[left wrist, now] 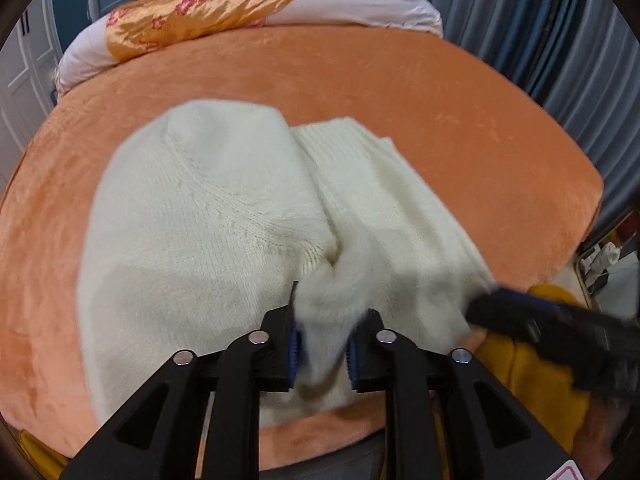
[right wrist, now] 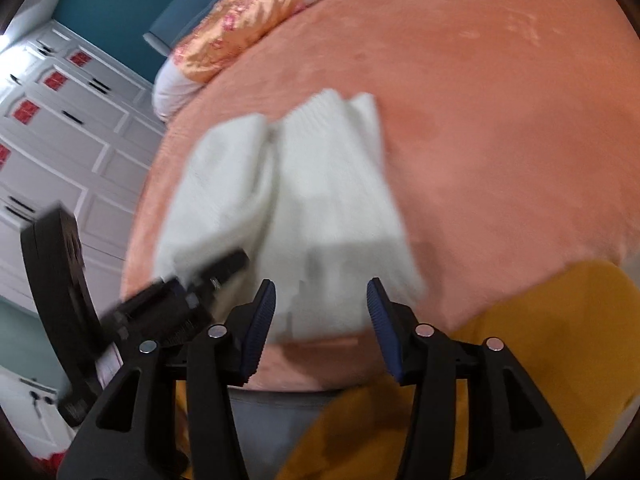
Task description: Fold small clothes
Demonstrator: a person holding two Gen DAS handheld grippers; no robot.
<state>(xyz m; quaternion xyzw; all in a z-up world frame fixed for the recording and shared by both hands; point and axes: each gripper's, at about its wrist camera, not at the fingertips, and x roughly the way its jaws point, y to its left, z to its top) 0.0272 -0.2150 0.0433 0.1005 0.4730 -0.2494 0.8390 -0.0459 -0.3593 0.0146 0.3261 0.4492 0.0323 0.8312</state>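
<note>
A cream knit sweater (left wrist: 208,216) lies on the orange bed cover (left wrist: 440,112), partly folded, with a ribbed hem or cuff at the far side. My left gripper (left wrist: 326,320) is shut on a bunched fold of the sweater at its near edge. The right gripper (left wrist: 520,316) shows at the sweater's right edge in the left wrist view. In the right wrist view the sweater (right wrist: 320,184) is blurred ahead of my right gripper (right wrist: 322,300), whose jaws stand wide apart and hold nothing. The left gripper (right wrist: 208,276) shows at the left there.
A pink pillow with an orange satin cover (left wrist: 200,12) lies at the head of the bed. Yellow cloth (right wrist: 540,320) lies at the bed's near right edge. White wardrobe doors (right wrist: 60,128) stand to the left, grey curtains (left wrist: 540,20) to the right.
</note>
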